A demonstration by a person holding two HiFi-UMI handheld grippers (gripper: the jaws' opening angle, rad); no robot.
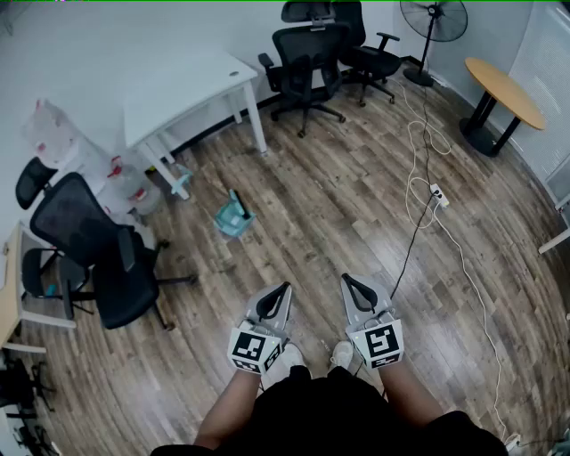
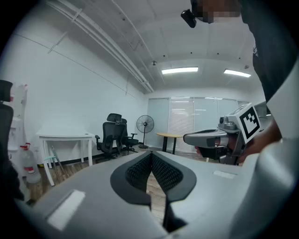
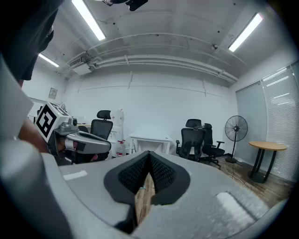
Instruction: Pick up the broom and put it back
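A teal broom-and-dustpan set (image 1: 233,216) lies on the wooden floor, well ahead of both grippers and to their left. A second small teal piece (image 1: 181,183) rests by the white table's leg. My left gripper (image 1: 285,287) (image 2: 151,154) and right gripper (image 1: 346,279) (image 3: 149,153) are held side by side in front of the person's body, pointing forward and nearly level. On both, the jaws are shut with nothing between the pads. Each gripper view also catches the other gripper from the side. The teal set does not show in either gripper view.
A white table (image 1: 191,85) stands at the back left with water jugs (image 1: 125,183) beside it. Black office chairs sit at the left (image 1: 98,258) and back (image 1: 307,62). A fan (image 1: 434,22), a round wooden table (image 1: 503,89), and a power strip (image 1: 438,196) with trailing cables occupy the right.
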